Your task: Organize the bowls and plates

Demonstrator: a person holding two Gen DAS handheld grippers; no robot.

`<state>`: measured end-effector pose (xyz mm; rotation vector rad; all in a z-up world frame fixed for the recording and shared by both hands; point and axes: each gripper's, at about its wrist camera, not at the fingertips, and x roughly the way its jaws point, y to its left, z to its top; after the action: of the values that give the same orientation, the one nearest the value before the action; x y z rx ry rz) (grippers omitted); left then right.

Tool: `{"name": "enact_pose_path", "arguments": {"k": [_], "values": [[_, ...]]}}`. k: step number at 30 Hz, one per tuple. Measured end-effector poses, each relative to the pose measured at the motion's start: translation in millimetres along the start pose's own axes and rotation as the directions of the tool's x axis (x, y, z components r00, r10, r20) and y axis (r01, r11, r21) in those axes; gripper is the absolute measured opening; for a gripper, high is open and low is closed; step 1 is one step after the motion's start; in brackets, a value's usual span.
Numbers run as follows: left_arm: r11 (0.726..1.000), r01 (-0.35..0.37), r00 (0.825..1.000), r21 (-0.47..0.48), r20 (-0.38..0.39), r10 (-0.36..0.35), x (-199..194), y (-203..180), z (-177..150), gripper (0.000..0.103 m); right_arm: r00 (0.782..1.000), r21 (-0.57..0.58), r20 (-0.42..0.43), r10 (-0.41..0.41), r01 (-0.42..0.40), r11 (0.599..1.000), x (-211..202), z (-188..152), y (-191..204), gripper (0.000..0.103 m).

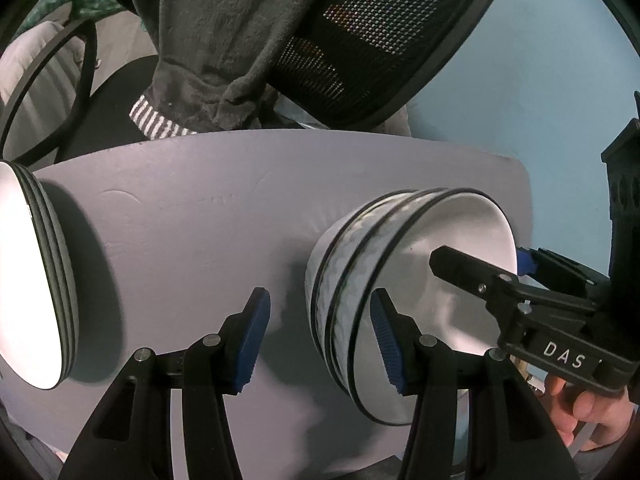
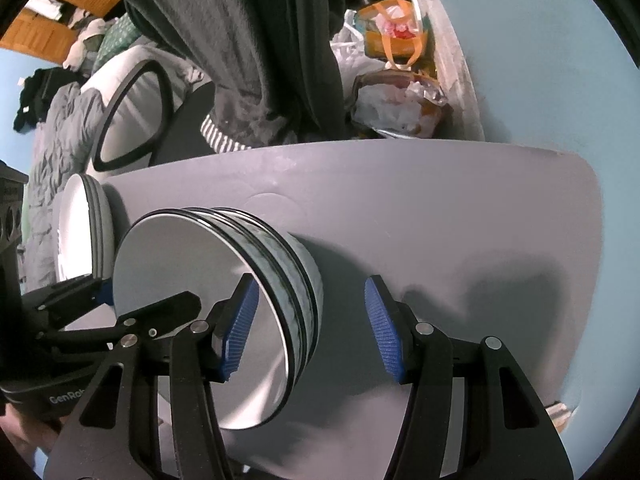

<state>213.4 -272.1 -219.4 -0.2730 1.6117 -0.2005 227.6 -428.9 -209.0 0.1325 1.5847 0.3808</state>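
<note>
A stack of white bowls with grey wave bands and black rims stands on the grey table; it also shows in the right wrist view. A stack of white plates sits at the left; in the right wrist view the plates lie behind the bowls. My left gripper is open, its right pad at the bowl rim, holding nothing. My right gripper is open around the bowl stack's side; it shows in the left wrist view at the bowls' right edge.
An office chair draped with a dark fleece garment stands behind the table. Bags of clutter lie beyond the far edge. The table's right part is bare grey surface.
</note>
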Motion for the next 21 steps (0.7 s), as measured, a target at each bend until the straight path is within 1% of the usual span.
{"name": "enact_pose_path", "arguments": {"k": [6, 7, 8, 9, 11, 12, 13, 14, 17, 21], "values": [[1.000, -0.015, 1.000, -0.001, 0.008, 0.015, 3, -1, 2, 0.053, 1.000, -0.021, -0.024, 0.011, -0.011, 1.000, 6, 2, 0, 0.056], [1.000, -0.011, 1.000, 0.000, 0.008, 0.011, 4, -1, 2, 0.053, 1.000, -0.021, -0.026, 0.014, -0.014, 1.000, 8, 2, 0, 0.055], [1.000, -0.008, 1.000, 0.001, 0.010, 0.007, 4, 0, 2, 0.052, 0.999, -0.020, -0.030, 0.020, -0.021, 1.000, 9, 2, -1, 0.051], [1.000, -0.005, 1.000, 0.003, 0.013, 0.005, 4, 0, 2, 0.052, 0.999, -0.019, -0.030, 0.033, -0.033, 0.999, 10, 3, -1, 0.049], [1.000, 0.003, 1.000, 0.011, 0.021, -0.003, 3, 0, 2, 0.049, 0.997, -0.015, -0.036, 0.064, -0.065, 0.998, 10, 3, -1, 0.038], [1.000, 0.014, 1.000, 0.012, 0.023, -0.014, 3, 0, 2, 0.047, 0.996, -0.017, -0.038, 0.079, -0.080, 0.997, 10, 3, -1, 0.035], [1.000, 0.027, 0.999, 0.012, 0.023, -0.028, 2, 0, 2, 0.041, 0.996, -0.021, -0.038, 0.081, -0.082, 0.996, 10, 3, 0, 0.034], [0.999, 0.039, 0.999, 0.010, 0.023, -0.039, 2, 0, 2, 0.037, 0.996, -0.026, -0.038, 0.078, -0.079, 0.997, 10, 3, 1, 0.034], [0.999, 0.047, 0.999, 0.015, 0.027, -0.047, 2, -1, 3, 0.032, 0.997, -0.039, -0.037, 0.067, -0.069, 0.997, 10, 3, 4, 0.034], [0.999, 0.042, 0.999, 0.023, 0.032, -0.043, 2, -1, 3, 0.032, 0.999, -0.071, -0.036, 0.038, -0.040, 0.997, 10, 2, 10, 0.034]]}}
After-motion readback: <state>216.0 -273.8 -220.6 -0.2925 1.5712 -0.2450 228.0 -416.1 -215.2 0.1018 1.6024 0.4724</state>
